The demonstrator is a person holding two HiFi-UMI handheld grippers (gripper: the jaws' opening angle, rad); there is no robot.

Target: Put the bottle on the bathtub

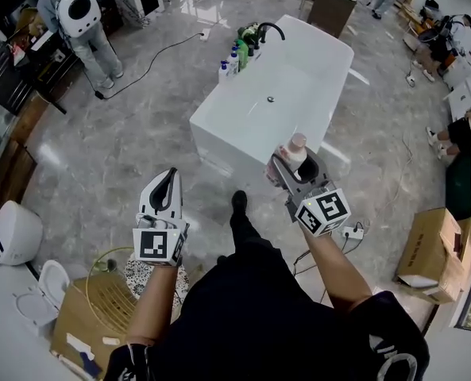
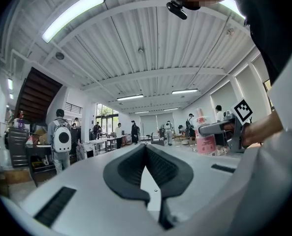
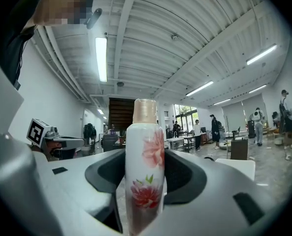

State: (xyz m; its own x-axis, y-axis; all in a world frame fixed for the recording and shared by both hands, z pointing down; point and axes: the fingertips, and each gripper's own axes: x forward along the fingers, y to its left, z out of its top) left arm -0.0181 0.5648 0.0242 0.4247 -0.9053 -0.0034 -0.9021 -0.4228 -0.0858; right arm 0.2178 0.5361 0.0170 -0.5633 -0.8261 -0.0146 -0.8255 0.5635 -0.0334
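Note:
My right gripper (image 1: 296, 163) is shut on a white bottle (image 3: 145, 168) with pink flowers and a tan cap, which stands upright between its jaws. In the head view the bottle (image 1: 295, 151) hangs just off the near right corner of the white bathtub (image 1: 219, 119). The left gripper (image 1: 165, 182) is shut with nothing in it, held lower left of the tub over the floor. From the left gripper view its dark jaws (image 2: 146, 159) meet, and the bottle (image 2: 205, 136) shows far off to the right.
Several bottles (image 1: 237, 54) and a black tap (image 1: 268, 30) stand at the tub's far left corner. A cardboard box (image 1: 432, 248) lies at right, a toilet (image 1: 13, 232) at left. People stand around the grey marble floor, one with a white backpack (image 1: 78, 10).

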